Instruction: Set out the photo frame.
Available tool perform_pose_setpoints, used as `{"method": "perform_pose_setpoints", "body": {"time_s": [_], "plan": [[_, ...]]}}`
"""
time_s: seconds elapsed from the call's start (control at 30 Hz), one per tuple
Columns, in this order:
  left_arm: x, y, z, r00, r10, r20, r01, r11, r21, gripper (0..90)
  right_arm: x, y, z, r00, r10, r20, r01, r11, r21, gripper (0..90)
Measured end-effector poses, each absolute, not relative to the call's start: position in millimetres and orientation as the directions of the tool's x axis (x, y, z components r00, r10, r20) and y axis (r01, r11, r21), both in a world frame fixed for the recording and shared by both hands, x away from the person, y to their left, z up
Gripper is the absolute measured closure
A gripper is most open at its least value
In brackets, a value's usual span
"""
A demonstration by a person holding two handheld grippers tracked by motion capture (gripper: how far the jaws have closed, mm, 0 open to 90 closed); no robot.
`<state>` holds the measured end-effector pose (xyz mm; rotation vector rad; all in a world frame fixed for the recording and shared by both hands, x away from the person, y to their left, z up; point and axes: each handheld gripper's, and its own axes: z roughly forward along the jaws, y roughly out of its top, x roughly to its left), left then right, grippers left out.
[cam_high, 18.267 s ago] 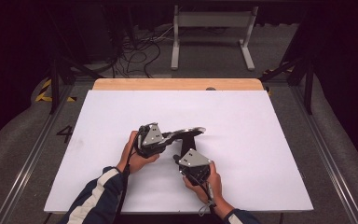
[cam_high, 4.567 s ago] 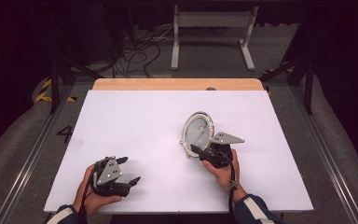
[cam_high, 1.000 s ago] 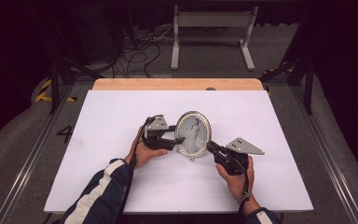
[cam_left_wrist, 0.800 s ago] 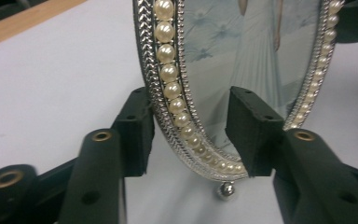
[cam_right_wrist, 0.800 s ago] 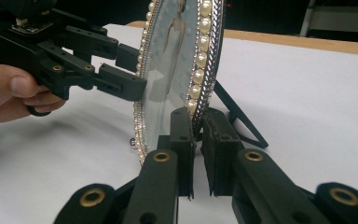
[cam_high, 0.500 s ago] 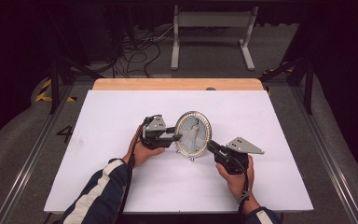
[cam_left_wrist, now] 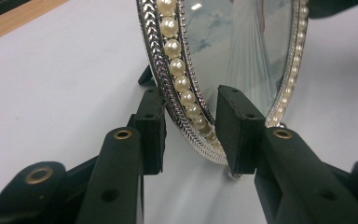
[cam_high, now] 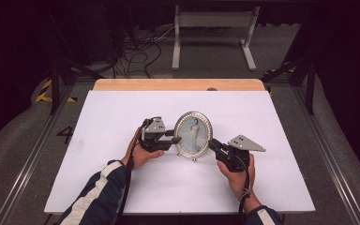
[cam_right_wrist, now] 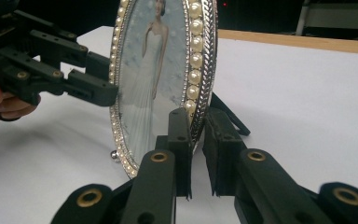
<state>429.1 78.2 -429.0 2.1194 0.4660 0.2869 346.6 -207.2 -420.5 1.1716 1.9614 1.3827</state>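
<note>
An oval silver picture frame [cam_high: 193,133] edged with pearls stands upright mid-table, holding a photo of a figure in a white dress. My left gripper [cam_high: 177,139] reaches in from the left. Its jaws have just been closing, and they now pinch the frame's left rim [cam_left_wrist: 182,79], one pad behind it and one on the glass side [cam_left_wrist: 191,126]. My right gripper [cam_high: 212,144] comes from the right and is shut on the lower right rim [cam_right_wrist: 196,140], pads either side of the pearl edge [cam_right_wrist: 193,70]. The left gripper [cam_right_wrist: 103,79] also shows across the frame in the right gripper view.
The white table top [cam_high: 122,117] has a wooden strip [cam_high: 178,84] along its far edge. Beyond it on the floor stand a grey metal stand [cam_high: 213,28] and loose cables [cam_high: 136,47]. A folding back leg [cam_right_wrist: 228,116] props the frame from behind.
The left gripper's jaws have narrowed onto the frame's left rim. The frame and the right gripper have stayed where they were.
</note>
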Motion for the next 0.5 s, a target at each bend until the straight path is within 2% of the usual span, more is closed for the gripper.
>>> {"method": "perform_pose_setpoints", "body": {"time_s": [0.33, 0.5], "plan": [[423.9, 79.8, -429.2, 0.899, 0.437, 0.034, 0.217, -0.512, 0.831, 65.6, 350.4, -207.7, -420.2, -0.522, 0.846, 0.106, 0.379, 0.119, 0.918, 81.2], [425.1, 80.3, -429.8, 0.901, 0.434, 0.003, 0.233, -0.489, 0.841, 63.0, 350.9, -207.2, -420.0, -0.525, 0.847, 0.077, 0.363, 0.141, 0.921, 81.1]]}}
